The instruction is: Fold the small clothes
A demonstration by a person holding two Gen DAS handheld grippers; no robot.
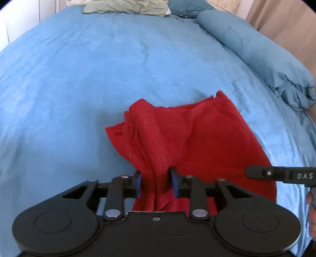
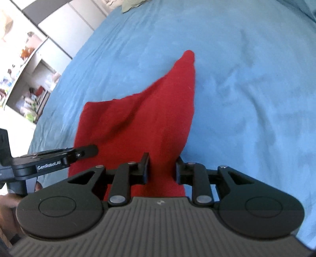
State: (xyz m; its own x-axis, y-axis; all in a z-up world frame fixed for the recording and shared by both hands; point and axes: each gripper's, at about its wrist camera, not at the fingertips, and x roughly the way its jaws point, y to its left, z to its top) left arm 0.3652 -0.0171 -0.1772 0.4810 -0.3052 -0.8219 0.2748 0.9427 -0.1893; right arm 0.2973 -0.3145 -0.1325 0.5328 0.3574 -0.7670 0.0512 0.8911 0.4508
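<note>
A red cloth (image 1: pixel 177 134) lies bunched on the blue bedspread (image 1: pixel 79 79). My left gripper (image 1: pixel 156 182) is shut on a gathered edge of the red cloth, which runs between its blue pads. My right gripper (image 2: pixel 162 170) is shut on another part of the red cloth (image 2: pixel 138 118), which rises to a point farther out. The right gripper shows at the right edge of the left wrist view (image 1: pixel 280 174). The left gripper shows at the left of the right wrist view (image 2: pixel 59 156). Both grippers hold the cloth close together, slightly lifted.
A blue pillow (image 1: pixel 256 53) lies along the bed's right side. A green crumpled cloth (image 1: pixel 126 7) and a dark blue cushion (image 1: pixel 187 8) sit at the far end. Shelves with clutter (image 2: pixel 29 79) stand left of the bed.
</note>
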